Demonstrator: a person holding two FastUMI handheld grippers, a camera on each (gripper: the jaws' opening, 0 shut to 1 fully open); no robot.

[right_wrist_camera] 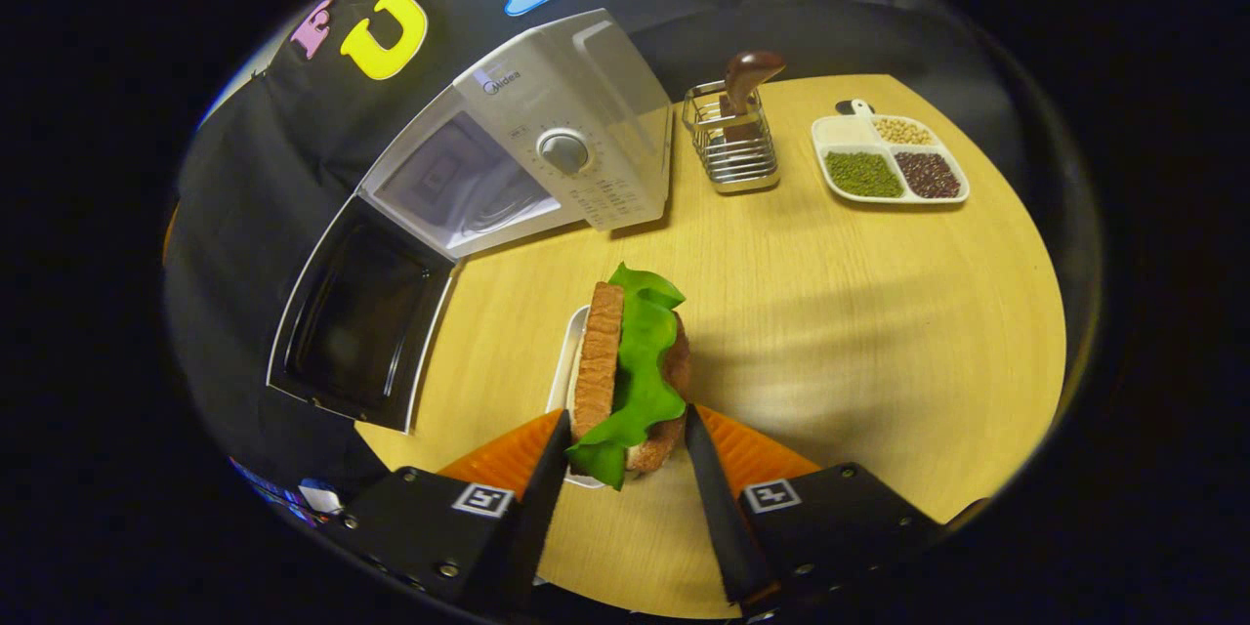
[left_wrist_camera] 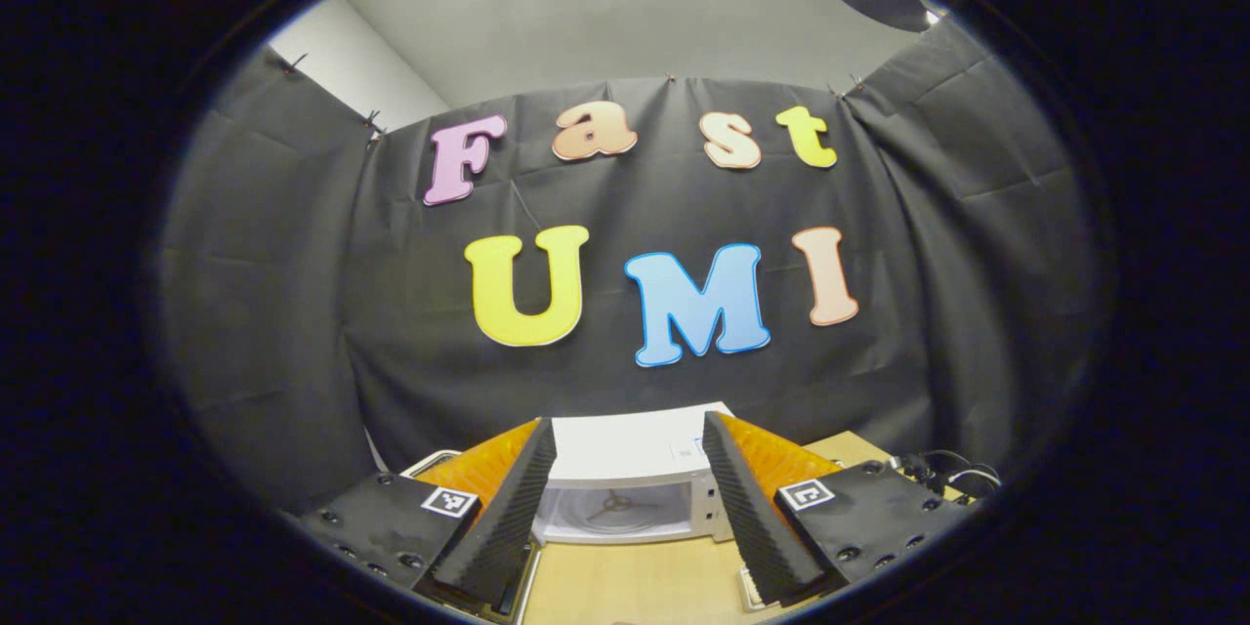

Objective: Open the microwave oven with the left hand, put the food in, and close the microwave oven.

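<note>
here the right gripper [right_wrist_camera: 625,444] clamps the sandwich [right_wrist_camera: 630,371], its lower end hidden between the fingers, just before the microwave [right_wrist_camera: 547,142], whose door [right_wrist_camera: 356,317] hangs open. the left gripper [left_wrist_camera: 625,498] gapes empty, its fingers covering the microwave's sides.

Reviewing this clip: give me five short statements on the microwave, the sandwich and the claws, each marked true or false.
1. The microwave door is shut. False: it hangs wide open.
2. The right claw grips a sandwich with lettuce. True.
3. The left claw holds the sandwich. False: it is open and holds nothing.
4. A divided dish of beans sits on the table. True.
5. The sandwich is inside the microwave. False: it is above the table, in front of the microwave.
</note>
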